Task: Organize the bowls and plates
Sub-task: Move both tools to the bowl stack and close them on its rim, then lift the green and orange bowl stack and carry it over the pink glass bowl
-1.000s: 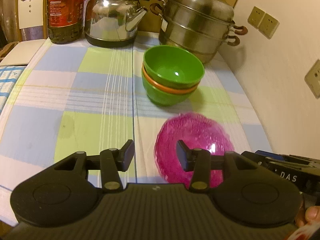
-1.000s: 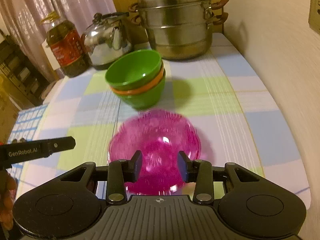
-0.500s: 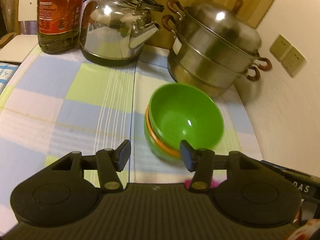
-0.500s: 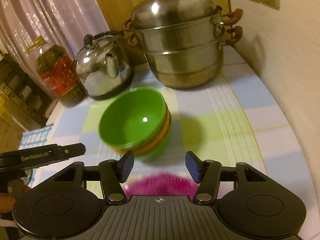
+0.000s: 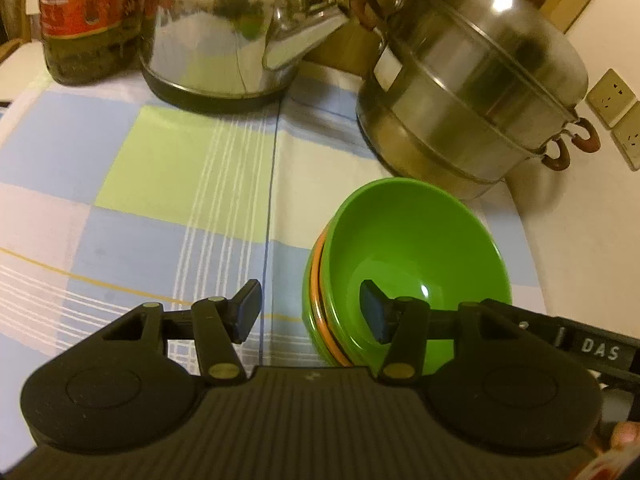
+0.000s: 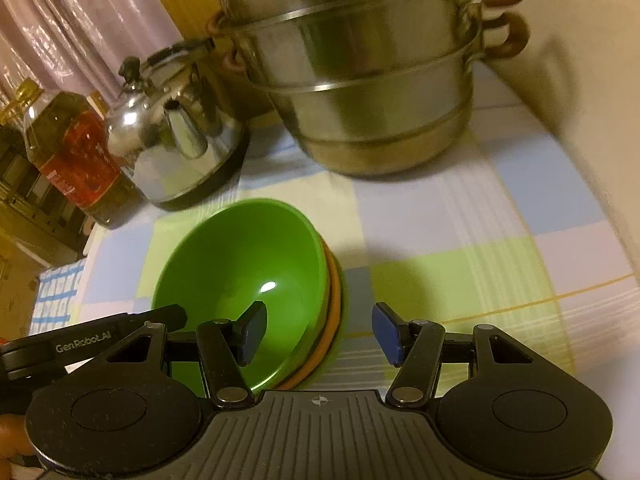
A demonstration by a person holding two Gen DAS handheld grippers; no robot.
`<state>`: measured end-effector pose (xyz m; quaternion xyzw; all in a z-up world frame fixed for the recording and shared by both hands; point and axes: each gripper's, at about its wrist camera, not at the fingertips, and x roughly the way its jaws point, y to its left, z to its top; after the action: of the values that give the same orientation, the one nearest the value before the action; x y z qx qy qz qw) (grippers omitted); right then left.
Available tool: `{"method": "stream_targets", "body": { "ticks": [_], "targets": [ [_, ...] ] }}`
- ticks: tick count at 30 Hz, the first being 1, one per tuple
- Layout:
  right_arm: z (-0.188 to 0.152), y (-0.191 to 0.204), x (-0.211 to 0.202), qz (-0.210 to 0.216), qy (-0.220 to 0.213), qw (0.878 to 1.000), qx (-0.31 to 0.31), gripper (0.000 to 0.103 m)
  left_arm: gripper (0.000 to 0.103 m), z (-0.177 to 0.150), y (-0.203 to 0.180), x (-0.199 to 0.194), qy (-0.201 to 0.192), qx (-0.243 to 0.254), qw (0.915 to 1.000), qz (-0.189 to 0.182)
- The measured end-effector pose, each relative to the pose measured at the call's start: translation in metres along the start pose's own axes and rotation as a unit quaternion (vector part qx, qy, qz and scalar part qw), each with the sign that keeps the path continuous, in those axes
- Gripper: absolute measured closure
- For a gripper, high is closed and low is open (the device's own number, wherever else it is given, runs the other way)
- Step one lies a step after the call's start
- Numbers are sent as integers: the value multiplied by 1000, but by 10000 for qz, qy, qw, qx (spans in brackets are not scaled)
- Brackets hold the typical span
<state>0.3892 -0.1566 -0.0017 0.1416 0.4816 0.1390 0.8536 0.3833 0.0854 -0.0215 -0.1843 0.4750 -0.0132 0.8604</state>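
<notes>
While my left claw (image 5: 310, 312) hangs low in its own frame, its jaws stand partly apart after a slight closing just now, one finger over the checked tablecloth (image 5: 180, 168) and the other inside the top green bowl (image 5: 416, 248); whether that finger touches the bowl's inner wall I cannot tell, and the pads press on nothing. That bowl sits in a nested stack at lower right of centre, with an orange bowl (image 5: 320, 312) showing as a thin rim between it and a green one below. Behind, a steel kettle (image 5: 232, 40) fills the upper middle, a stacked steamer pot (image 5: 472, 80) the upper right, and an oil bottle (image 5: 84, 20) the upper left. At lower right, part of my other tool shows, marked DAS. From the right wrist, my right claw (image 6: 318, 332) is likewise half open, its jaws widened within the last second and holding nothing; its left finger hangs over the green bowl's (image 6: 248, 264) hollow, its right finger over the cloth, so the stack's rim lies between them. Here the stack sits at lower left of centre, the orange rim (image 6: 332, 320) on its right side. Kettle (image 6: 176, 140) and bottle (image 6: 72, 152) stand at left, the steamer (image 6: 360, 80) at top. My left tool crosses the lower left corner.
</notes>
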Motion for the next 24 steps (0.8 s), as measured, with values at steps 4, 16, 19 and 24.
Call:
{"method": "stream_targets", "body": {
  "ticks": [4, 16, 19, 24],
  "targets": [
    [0, -5, 17, 34, 140, 9999, 84, 45, 63, 1, 0, 11, 88, 41, 9999, -38],
    [0, -11, 39, 16, 311, 9993, 192, 70, 83, 7, -8, 23, 279, 302, 9991, -78],
    [1, -12, 39, 9, 319, 9994, 165, 72, 83, 7, -10, 24, 307, 390, 9988, -44],
    [0, -6, 40, -157, 316, 9994, 36, 77, 84, 7, -15, 23, 351, 546, 9979, 77]
  ]
}}
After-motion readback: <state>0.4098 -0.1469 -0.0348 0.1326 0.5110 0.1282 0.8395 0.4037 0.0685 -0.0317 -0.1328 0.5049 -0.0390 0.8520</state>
